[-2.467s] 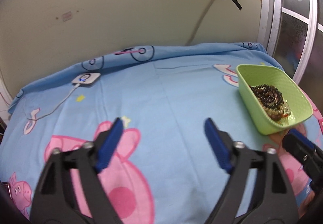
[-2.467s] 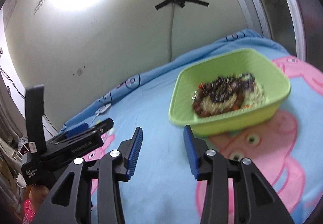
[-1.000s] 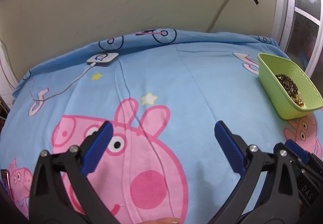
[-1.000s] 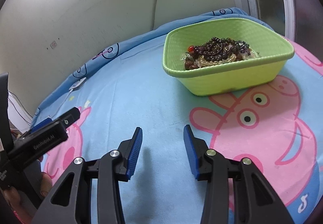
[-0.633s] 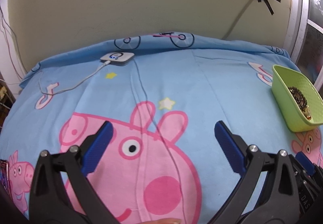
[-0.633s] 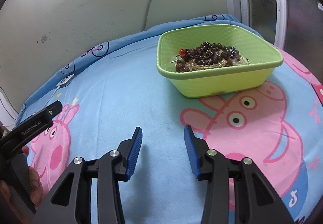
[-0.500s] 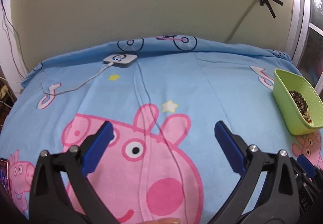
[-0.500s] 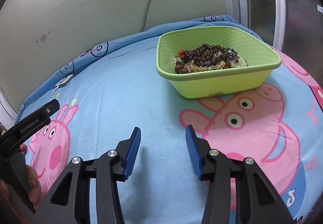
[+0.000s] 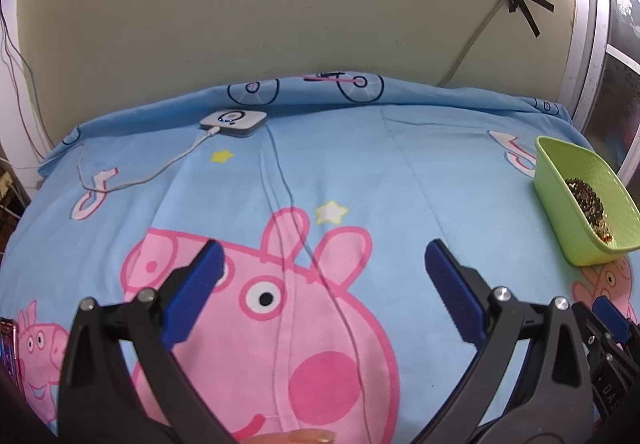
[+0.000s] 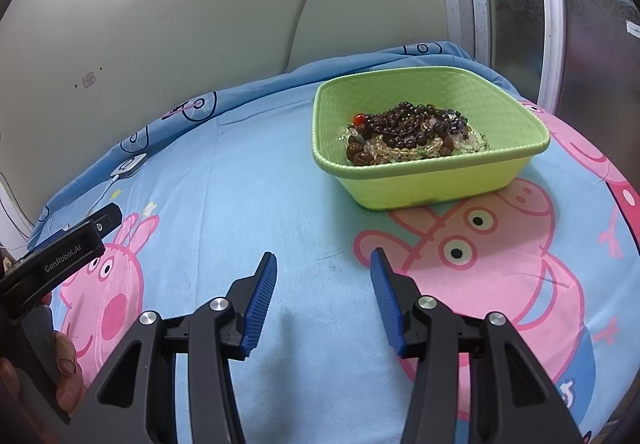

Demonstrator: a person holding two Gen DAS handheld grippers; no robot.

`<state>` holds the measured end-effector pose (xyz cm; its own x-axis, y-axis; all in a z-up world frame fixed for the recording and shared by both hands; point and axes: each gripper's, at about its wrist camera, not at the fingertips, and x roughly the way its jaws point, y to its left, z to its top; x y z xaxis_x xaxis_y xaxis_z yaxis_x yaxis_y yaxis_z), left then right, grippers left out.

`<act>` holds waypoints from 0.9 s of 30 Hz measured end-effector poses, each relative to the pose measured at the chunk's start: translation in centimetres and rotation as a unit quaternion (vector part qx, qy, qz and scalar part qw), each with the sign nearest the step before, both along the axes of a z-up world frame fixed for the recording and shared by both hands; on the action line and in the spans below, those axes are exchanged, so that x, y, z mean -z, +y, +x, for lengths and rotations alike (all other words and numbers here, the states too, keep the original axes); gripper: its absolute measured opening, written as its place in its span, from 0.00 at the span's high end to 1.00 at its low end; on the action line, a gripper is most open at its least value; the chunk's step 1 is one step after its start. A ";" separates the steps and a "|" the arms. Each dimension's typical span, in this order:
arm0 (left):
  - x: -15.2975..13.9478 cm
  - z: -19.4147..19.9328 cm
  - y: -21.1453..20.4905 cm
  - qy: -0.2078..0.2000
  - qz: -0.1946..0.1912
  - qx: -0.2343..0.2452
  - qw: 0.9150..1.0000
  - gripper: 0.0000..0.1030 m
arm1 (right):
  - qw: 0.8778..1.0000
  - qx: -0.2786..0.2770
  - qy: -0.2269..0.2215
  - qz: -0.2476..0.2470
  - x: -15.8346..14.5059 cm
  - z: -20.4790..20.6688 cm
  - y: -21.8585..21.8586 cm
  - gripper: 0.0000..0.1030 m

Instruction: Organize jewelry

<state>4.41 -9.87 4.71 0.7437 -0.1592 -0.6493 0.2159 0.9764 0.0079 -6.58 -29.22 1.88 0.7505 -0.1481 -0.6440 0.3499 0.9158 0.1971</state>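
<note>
A green plastic basket [image 10: 460, 179] stands on the blue cartoon bed sheet [image 10: 256, 179] and holds a pile of beaded bracelets [image 10: 404, 129], dark brown, pale yellow and clear. It also shows at the right edge of the left wrist view [image 9: 568, 203]. My right gripper [image 10: 322, 272] is open and empty, above the sheet a short way in front of the basket. My left gripper [image 9: 322, 258] is open wide and empty over the pink pig print, well left of the basket.
A white charger puck [image 9: 234, 120] with a white cable [image 9: 132, 181] lies near the far edge of the bed by the wall. A window frame [image 10: 516, 3] runs along the right side. The left gripper's body [image 10: 60, 256] shows at the left of the right wrist view.
Both grippers have pulled back from the basket, which now looks smaller and farther off. The left gripper has swung left and opened wider. The right gripper has opened slightly.
</note>
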 end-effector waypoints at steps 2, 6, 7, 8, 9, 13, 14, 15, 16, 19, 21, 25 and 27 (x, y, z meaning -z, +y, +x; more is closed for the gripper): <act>0.0 0.0 0.0 0.001 0.001 0.001 1.000 0.06 | 1.000 0.002 -0.001 -0.001 -0.1 0.0 -0.1 0.70; 0.0 -0.1 -0.1 0.001 0.003 0.003 1.000 0.06 | 1.000 0.007 -0.004 0.000 -0.4 -0.1 -0.5 0.70; 0.0 -0.1 -0.2 0.001 0.004 0.002 1.000 0.06 | 1.000 0.009 -0.005 0.000 -0.4 -0.1 -0.5 0.70; 0.0 -0.1 -0.2 0.001 0.005 0.003 1.000 0.06 | 1.000 0.010 -0.006 0.000 -0.5 -0.1 -0.6 0.70; 0.0 -0.1 -0.3 0.001 0.006 0.004 1.000 0.06 | 1.000 0.011 -0.006 0.001 -0.6 -0.1 -0.7 0.70; 0.1 -0.3 -0.5 -0.001 0.010 0.005 1.000 0.06 | 1.000 0.013 -0.008 0.005 -0.6 -0.1 -0.9 0.70; 0.1 -0.3 -0.5 -0.002 0.011 0.005 1.000 0.06 | 1.000 0.013 -0.007 0.006 -0.6 -0.1 -0.9 0.70; 0.0 -0.4 -0.5 -0.003 0.012 0.004 1.000 0.06 | 1.000 0.013 -0.007 0.007 -0.5 -0.1 -0.9 0.70; 0.0 -0.5 -0.6 -0.006 0.012 0.003 1.000 0.06 | 1.000 0.013 -0.006 0.007 -0.5 -0.1 -0.9 0.70; -0.2 -0.9 -0.7 -0.017 0.010 0.012 1.000 0.06 | 1.000 0.013 -0.006 0.006 -0.5 -0.1 -1.0 0.70; -0.3 -1.0 -0.9 -0.017 0.011 0.019 1.000 0.06 | 1.000 0.012 -0.006 0.007 -0.5 0.0 -1.0 0.70; -0.2 -0.7 -0.9 -0.006 0.008 0.017 1.000 0.06 | 1.000 0.012 -0.005 0.007 -0.4 0.0 -1.1 0.70; 0.0 -0.4 -0.8 0.001 0.007 0.012 1.000 0.06 | 1.000 0.012 -0.003 0.008 -0.3 0.0 -1.2 0.69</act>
